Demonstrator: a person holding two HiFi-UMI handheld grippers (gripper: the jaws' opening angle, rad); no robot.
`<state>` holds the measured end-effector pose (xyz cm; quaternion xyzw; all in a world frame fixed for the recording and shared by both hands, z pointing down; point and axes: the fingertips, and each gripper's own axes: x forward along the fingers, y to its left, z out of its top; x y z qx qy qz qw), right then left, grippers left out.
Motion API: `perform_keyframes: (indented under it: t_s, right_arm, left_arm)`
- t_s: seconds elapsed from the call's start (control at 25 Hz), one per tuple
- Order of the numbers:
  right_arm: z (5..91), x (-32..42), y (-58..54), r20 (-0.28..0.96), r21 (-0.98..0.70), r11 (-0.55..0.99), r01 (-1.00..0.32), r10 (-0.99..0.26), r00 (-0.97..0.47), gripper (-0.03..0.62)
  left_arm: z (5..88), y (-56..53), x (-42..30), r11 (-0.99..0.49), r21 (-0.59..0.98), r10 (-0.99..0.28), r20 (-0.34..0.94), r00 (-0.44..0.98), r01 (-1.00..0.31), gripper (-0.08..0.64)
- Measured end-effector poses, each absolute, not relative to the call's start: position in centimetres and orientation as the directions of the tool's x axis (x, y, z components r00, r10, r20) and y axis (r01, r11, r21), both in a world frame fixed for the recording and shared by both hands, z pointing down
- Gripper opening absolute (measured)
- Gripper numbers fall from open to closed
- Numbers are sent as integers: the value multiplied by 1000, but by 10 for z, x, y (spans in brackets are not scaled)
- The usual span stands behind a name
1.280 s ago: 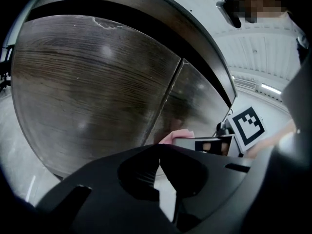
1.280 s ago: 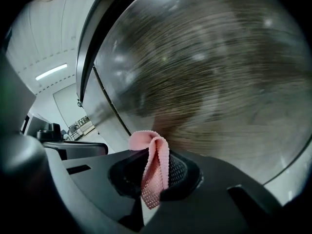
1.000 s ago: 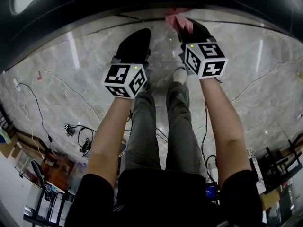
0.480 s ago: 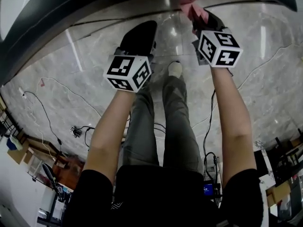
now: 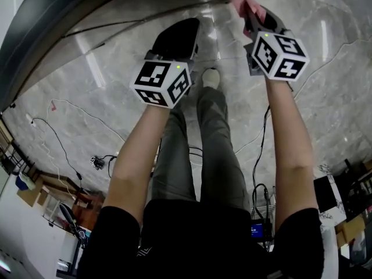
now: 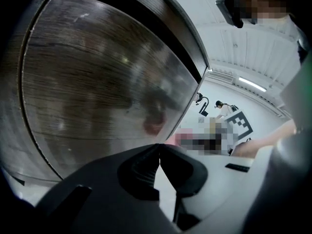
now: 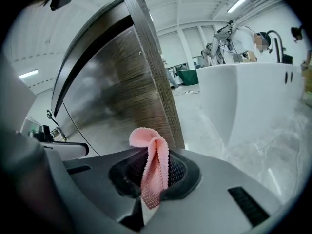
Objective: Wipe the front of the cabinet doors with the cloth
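Pink knitted cloth (image 7: 146, 137) was pinched between the jaws of the right hand-held gripper (image 7: 155, 177), folded into a loop that stuck up past the jaw tips, with one end hanging down between the pads; in the head view the cloth sat at the top edge of the frame, close to the cabinet's dark lower edge; contact with the door could not be told.

Cabinet door (image 7: 116, 94) stood just ahead of the cloth; dark wood grain, glossy, reflections on it; its right edge ran up and left in the right gripper view; the same kind of glossy panel (image 6: 97, 91) filled most of the left gripper view.

Left hand-held gripper (image 6: 157, 161) had its jaws pressed together with nothing between them; it was pointed at the panel, apart from it as far as the view showed.

Head view: both forearms stretched forward, the left marker cube (image 5: 163, 82) lower and nearer than the right marker cube (image 5: 279, 54); the person's legs (image 5: 197, 156) and a light shoe (image 5: 211, 78) lay between the arms; grey marble floor (image 5: 87, 97) below, with thin cables (image 5: 51, 133) across it at left.

A white curved-walled unit (image 7: 243, 96) stood to the right of the cabinet.
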<state>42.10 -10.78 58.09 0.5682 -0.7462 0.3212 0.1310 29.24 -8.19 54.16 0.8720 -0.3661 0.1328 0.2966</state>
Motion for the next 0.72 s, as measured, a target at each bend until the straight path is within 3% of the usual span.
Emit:
perform_keyframes:
  t_s: [0.72]
  right_arm:
    - [522,344,-42,505,-395,120,-911,-800,-324,43]
  left_arm:
    - [494,-24,229,-554,451,-548,436,714,-700,9]
